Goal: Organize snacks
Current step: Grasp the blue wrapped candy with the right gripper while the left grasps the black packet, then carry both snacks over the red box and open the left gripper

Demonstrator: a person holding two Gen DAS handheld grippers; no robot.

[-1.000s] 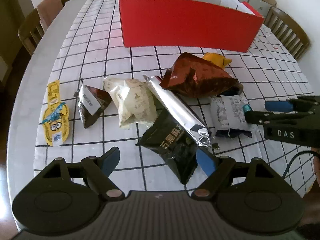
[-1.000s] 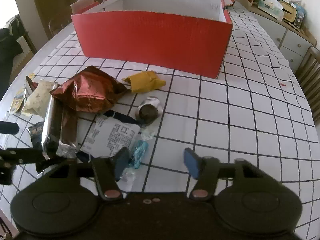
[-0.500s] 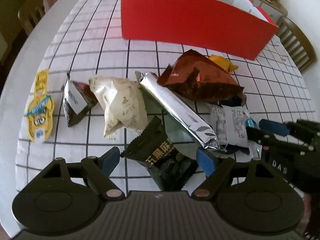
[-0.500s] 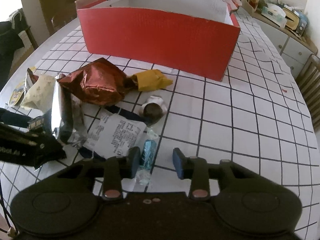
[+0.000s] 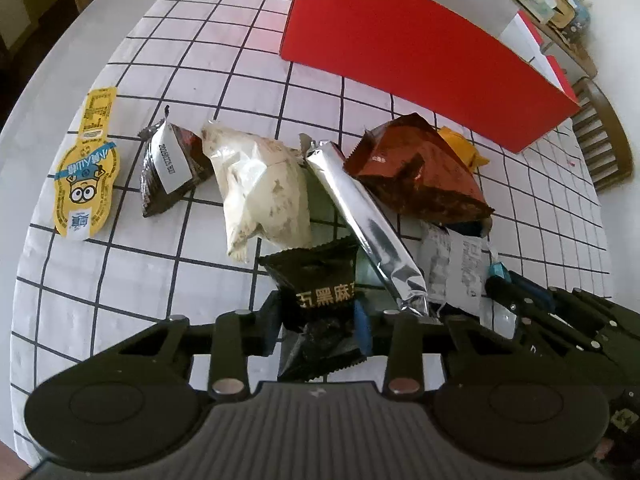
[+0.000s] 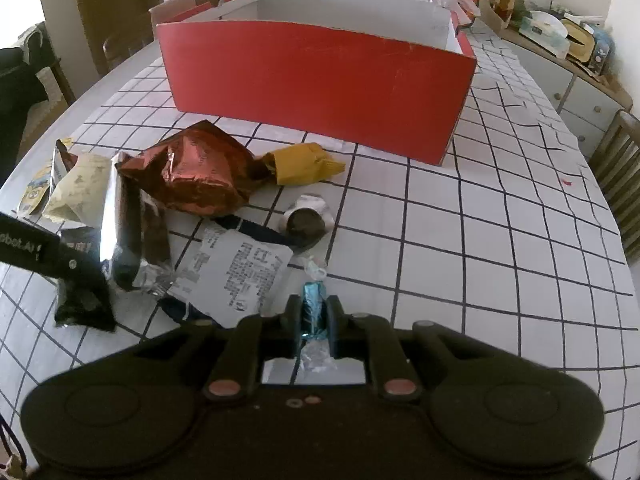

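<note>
My left gripper [image 5: 318, 328] is shut on a black snack packet with gold lettering [image 5: 320, 280] at the near edge of the snack pile. My right gripper [image 6: 314, 316] is shut on a small blue wrapped candy [image 6: 313, 300] lying on the tablecloth. The pile holds a silver bar packet [image 5: 364, 216], a cream packet [image 5: 260, 188], a copper foil bag [image 6: 192, 172], a white printed packet [image 6: 244, 268] and a yellow packet [image 6: 304, 164]. An open red box [image 6: 320, 80] stands behind the pile. The right gripper also shows in the left wrist view [image 5: 516, 300].
A yellow cartoon sachet [image 5: 86, 184] and a dark triangular packet [image 5: 170, 168] lie left of the pile. A round brown sweet in a white wrapper [image 6: 306, 220] lies near the yellow packet. Wooden chairs [image 6: 620, 168] stand at the table's right side. A sideboard with clutter [image 6: 560, 40] is at the back right.
Both grippers moved forward and closed. The left one closed on the black packet, the right one on the blue candy.
</note>
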